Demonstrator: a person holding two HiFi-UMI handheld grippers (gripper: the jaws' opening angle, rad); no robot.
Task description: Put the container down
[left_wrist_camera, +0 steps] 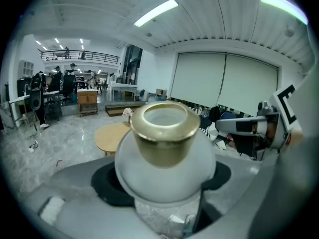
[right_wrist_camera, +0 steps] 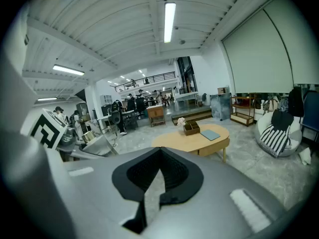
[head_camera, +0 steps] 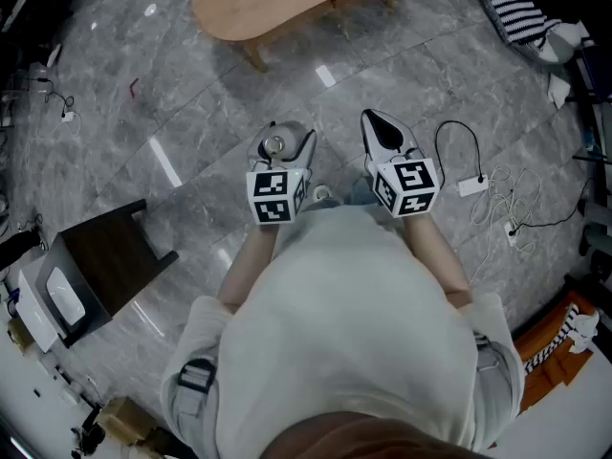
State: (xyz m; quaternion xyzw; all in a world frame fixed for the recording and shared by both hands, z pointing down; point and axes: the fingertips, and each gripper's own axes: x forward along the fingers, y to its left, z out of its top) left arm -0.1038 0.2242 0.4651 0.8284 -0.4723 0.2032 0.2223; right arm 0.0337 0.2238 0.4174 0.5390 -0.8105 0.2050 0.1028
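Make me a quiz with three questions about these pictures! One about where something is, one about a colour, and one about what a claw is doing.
1. Where is the white container?
A) on the wooden table
B) in the left claw
C) on the floor

2. What colour is its lid?
A) gold
B) red
C) blue

3. What is the right claw doing?
A) holding the container
B) gaping wide open
C) shut and empty

Answers:
1 B: the left gripper view shows it clamped between the pads.
2 A: the lid shines gold.
3 C: its pad tips meet with nothing between them.
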